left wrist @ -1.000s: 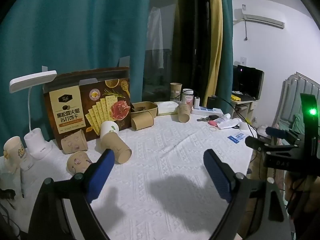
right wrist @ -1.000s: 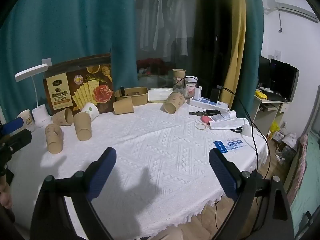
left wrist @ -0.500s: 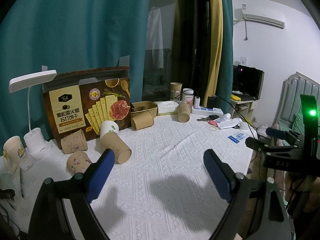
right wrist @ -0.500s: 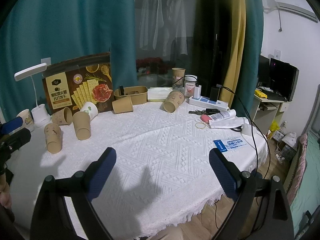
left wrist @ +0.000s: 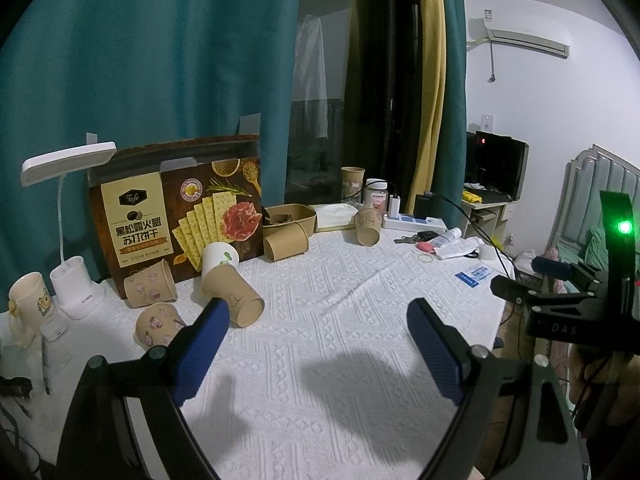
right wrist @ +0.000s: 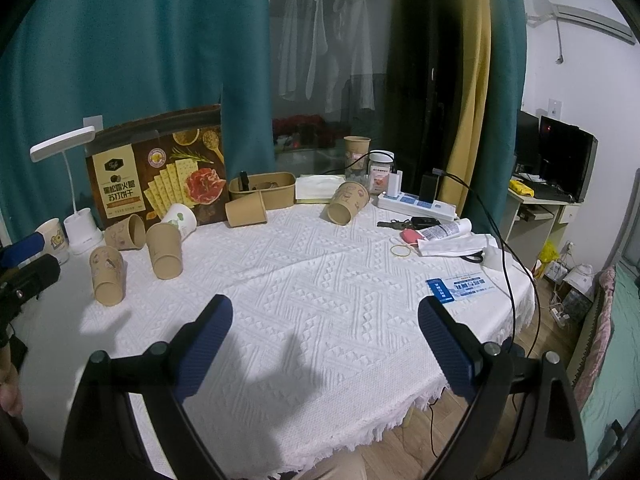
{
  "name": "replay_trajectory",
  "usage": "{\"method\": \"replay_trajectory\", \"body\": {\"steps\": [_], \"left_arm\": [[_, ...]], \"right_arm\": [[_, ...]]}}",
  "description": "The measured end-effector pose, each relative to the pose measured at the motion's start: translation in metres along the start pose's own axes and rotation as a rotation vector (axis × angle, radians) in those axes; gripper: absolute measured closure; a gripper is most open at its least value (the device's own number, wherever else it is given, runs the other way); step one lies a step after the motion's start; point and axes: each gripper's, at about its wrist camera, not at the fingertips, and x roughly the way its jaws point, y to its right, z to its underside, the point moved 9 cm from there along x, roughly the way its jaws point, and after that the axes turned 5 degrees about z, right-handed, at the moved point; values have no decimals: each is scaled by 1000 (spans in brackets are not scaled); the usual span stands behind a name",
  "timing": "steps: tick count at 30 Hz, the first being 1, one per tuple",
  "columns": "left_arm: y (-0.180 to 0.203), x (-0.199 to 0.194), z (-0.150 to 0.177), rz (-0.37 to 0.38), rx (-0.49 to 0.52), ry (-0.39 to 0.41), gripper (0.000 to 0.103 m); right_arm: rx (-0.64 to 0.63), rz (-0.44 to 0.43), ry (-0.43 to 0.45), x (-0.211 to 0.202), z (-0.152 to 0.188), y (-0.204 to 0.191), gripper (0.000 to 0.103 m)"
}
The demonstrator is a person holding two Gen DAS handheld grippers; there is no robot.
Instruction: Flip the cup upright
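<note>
Several brown paper cups lie on their sides on the white tablecloth. A plain brown cup lies just beyond my left gripper's left finger; it also shows in the right wrist view. A flowered cup lies left of it, and another flowered cup lies behind. Further cups lie at the back. My left gripper is open and empty above the cloth. My right gripper is open and empty near the table's front edge.
A cracker box stands at the back left beside a white desk lamp and a mug. A brown tray, a jar, a power strip, keys and papers sit at the back right.
Both grippers have shifted only slightly; the view is almost the same. Nothing on the table has moved.
</note>
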Motion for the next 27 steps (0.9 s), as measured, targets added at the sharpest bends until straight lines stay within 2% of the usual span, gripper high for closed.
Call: {"method": "replay_trajectory", "body": {"steps": [27], "left_arm": [[4, -10, -7, 13, -1, 20, 13]], "right_arm": [[9, 2, 4, -2, 1, 2, 10]]}}
